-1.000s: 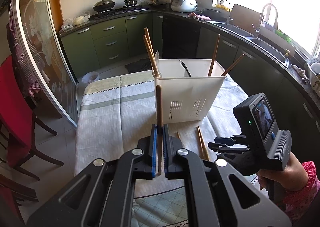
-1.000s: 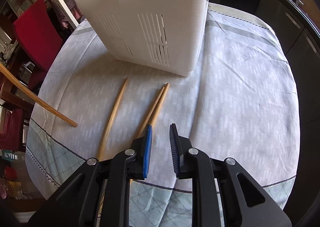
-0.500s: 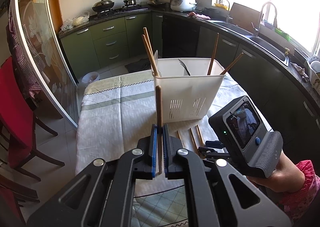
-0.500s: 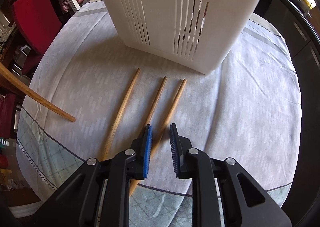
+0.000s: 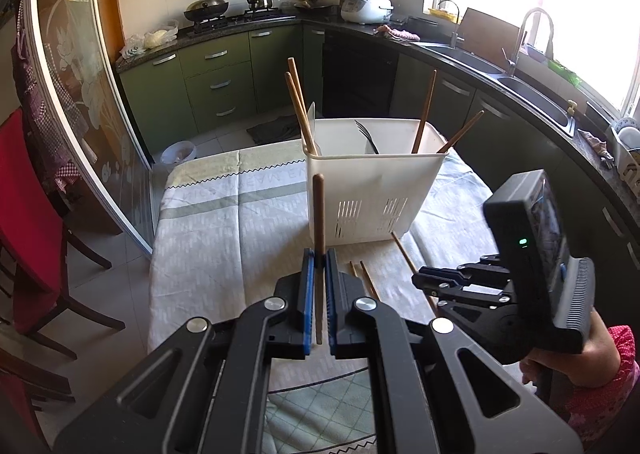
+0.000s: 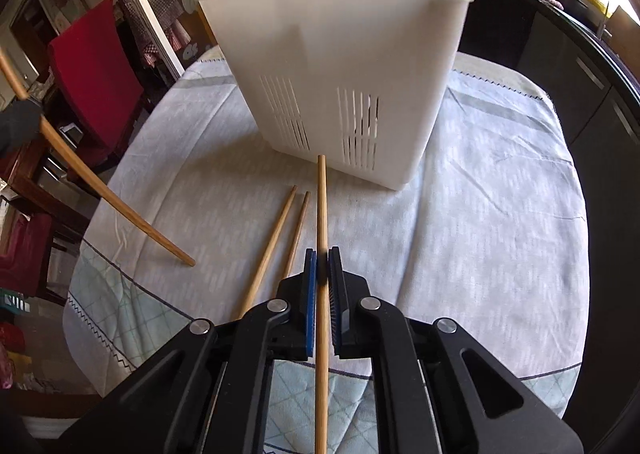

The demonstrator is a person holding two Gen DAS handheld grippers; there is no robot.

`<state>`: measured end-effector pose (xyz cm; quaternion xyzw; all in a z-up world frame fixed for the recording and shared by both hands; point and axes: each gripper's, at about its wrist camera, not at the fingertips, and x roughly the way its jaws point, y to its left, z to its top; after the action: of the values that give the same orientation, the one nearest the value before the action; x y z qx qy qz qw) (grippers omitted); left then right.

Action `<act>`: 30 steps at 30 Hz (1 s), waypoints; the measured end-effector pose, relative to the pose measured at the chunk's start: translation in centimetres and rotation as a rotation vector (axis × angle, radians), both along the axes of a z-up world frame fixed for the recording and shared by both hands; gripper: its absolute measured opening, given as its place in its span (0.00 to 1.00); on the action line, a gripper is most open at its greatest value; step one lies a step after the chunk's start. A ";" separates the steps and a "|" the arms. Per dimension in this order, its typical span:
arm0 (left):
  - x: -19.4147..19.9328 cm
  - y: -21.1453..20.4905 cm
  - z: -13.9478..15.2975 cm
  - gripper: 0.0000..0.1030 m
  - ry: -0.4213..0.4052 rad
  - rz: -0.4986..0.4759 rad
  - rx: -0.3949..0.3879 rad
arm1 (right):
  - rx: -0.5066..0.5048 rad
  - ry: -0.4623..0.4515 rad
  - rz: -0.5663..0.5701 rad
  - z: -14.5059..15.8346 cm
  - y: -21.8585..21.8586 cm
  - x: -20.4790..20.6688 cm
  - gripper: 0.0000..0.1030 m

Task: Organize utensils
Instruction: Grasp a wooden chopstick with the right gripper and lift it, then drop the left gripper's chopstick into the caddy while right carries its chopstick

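My left gripper point(image 5: 319, 258) is shut on a brown chopstick point(image 5: 319, 214) that stands upright before the white utensil caddy point(image 5: 372, 190). That same stick crosses the left of the right wrist view as a slanted chopstick point(image 6: 120, 206). The jaws of my right gripper point(image 6: 322, 266) are closing, pads pressing a light chopstick point(image 6: 321, 206) that is lifted off the cloth and aimed at the caddy point(image 6: 340, 54). Two loose chopsticks point(image 6: 286, 226) lie on the cloth just left of it. Several chopsticks and a fork point(image 5: 366, 134) stand in the caddy. In the left wrist view a hand holds the right gripper point(image 5: 420, 280) low at the right.
The table wears a pale tablecloth point(image 6: 500, 194) whose front edge runs close under both grippers. A red chair point(image 5: 28, 214) stands off the table's left side. Green kitchen cabinets point(image 5: 216, 82) and a sink counter point(image 5: 520, 82) curve round behind.
My right gripper has shut on the rightmost of the three chopsticks and raised it off the cloth, moving back from the caddy. The left gripper and its stick have kept still.
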<state>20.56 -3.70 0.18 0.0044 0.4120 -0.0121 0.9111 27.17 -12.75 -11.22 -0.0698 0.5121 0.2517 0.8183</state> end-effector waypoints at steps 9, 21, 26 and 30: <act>-0.1 -0.4 0.9 0.05 -0.012 -0.004 0.013 | 0.130 -0.168 -0.017 8.1 -4.8 -4.0 0.07; -0.7 -1.4 3.1 0.05 -0.044 -0.023 0.028 | 0.166 -0.237 -0.039 11.3 -7.6 -4.8 0.07; -0.5 -1.7 6.0 0.05 -0.078 -0.036 0.010 | 0.172 -0.251 -0.039 11.5 -7.7 -4.9 0.07; 0.0 -2.1 9.3 0.05 -0.136 -0.035 -0.008 | 0.171 -0.249 -0.039 11.4 -8.0 -4.8 0.07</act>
<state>20.56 -5.78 9.46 0.0089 0.3488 -0.0295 0.9367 22.34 -20.80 0.17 -0.0204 0.3844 0.2679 0.8832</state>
